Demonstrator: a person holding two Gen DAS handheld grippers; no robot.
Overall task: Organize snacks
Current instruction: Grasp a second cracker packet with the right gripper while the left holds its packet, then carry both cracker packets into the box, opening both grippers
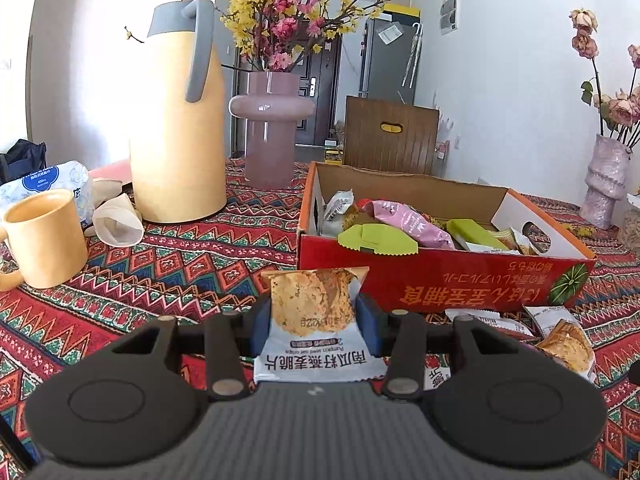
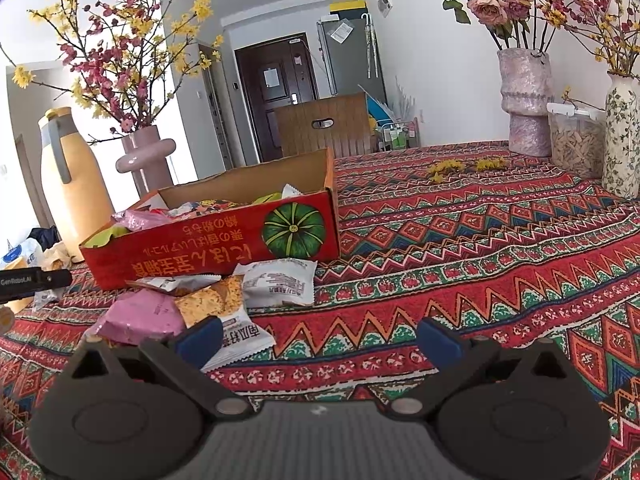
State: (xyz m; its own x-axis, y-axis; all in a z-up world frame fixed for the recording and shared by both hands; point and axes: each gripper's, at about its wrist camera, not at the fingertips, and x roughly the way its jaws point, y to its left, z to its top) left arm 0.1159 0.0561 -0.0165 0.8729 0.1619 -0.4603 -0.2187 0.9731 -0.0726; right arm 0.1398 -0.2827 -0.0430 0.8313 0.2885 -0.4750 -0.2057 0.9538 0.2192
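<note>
The left tongs (image 1: 316,316) are closed firmly on an oat crisp packet (image 1: 316,320), its blue pads (image 1: 260,326) pressed against both side edges. The packet is white at one end with a picture of a golden, seeded crisp at the other, and it is held upright, above the patterned red worktop (image 1: 168,276). Just beyond it and to the right stands a red cardboard box (image 1: 440,280) with a green pumpkin printed on its front wall. Inside the box lie several snacks, among them a pink packet (image 1: 404,222) and green wrappers (image 1: 376,240). More loose packets (image 1: 560,336) lie on the worktop in front of the box, at the right.

The right tongs (image 2: 320,340) are spread wide and hold nothing. They hover low over a bare stretch of the cloth. The left pad (image 2: 200,338) is near the edge of a second oat crisp packet (image 2: 228,320); whether it touches cannot be told. That packet sits in a small heap (image 2: 216,300) in front of the box, together with a pink pouch (image 2: 140,318) and a white packet (image 2: 280,282).

At the left of the worktop stand a tall yellow flask (image 1: 180,120) with a grey handle, a yellow mug (image 1: 46,238) and a mauve vase (image 1: 272,128) of pink and yellow blossoms. At the far right stand a rough pink vase (image 2: 526,102) of dried roses, a clear container (image 2: 576,140) and a floral vase (image 2: 622,136).
</note>
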